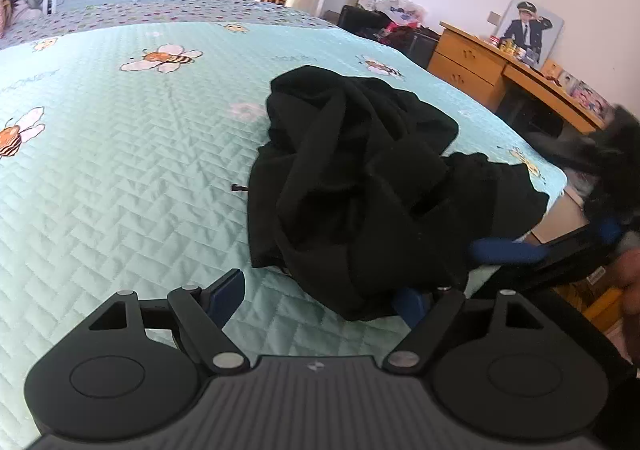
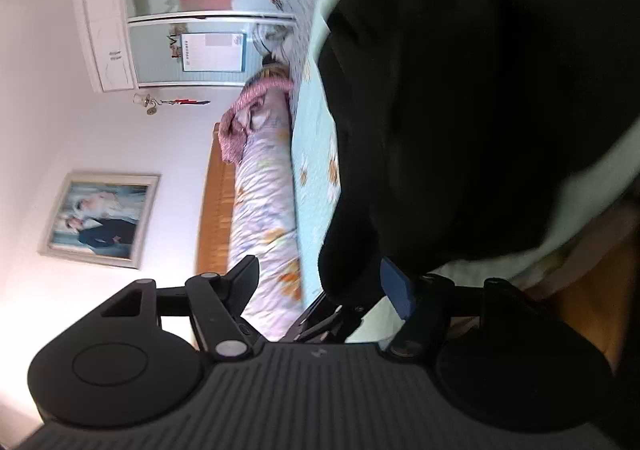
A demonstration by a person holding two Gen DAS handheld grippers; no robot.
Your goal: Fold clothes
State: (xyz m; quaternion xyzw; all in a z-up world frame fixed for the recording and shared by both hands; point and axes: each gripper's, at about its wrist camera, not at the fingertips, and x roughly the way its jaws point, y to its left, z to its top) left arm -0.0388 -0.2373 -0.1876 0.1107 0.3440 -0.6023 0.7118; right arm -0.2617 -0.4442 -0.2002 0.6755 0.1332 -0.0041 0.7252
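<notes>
Where spread over the bed, pale-green bee-print quilt (image 1: 120, 170): flat and smooth, fills the left wrist view from 7 round to 2 o'clock. Serves as the work surface.

Black garment (image 1: 352, 170): bunched in a heap on the quilt, right of centre in the left wrist view, trailing toward the bed edge at 3 o'clock. Overlaps itself in deep folds; no collar, hem or sleeve identifiable. Fills the right wrist view from 12 to 4 o'clock, blurred.

Handling, judged: soft, limp, light; drapes and sags when lifted, no stiffness to hold a crease. Matte knit, probably not slippery against the pads. Needs spreading flat before any fold. Best taken at two well-separated edge points, ideally corners or shoulder seams once found; for now, the loose lobe nearest the left gripper and the flap lying toward 3 o'clock.

Left gripper (image 1: 320, 302): fingers spread wide, low over the quilt at 6 o'clock; near lobe of cloth lies over the right-hand finger, nothing pinched.

Right gripper (image 2: 320, 284): fingers likewise apart, a fold of black cloth hanging between them beside the blue pad, not clamped.

Short dark cord end (image 1: 239, 189): pokes out at the heap's 9 o'clock side.
</notes>
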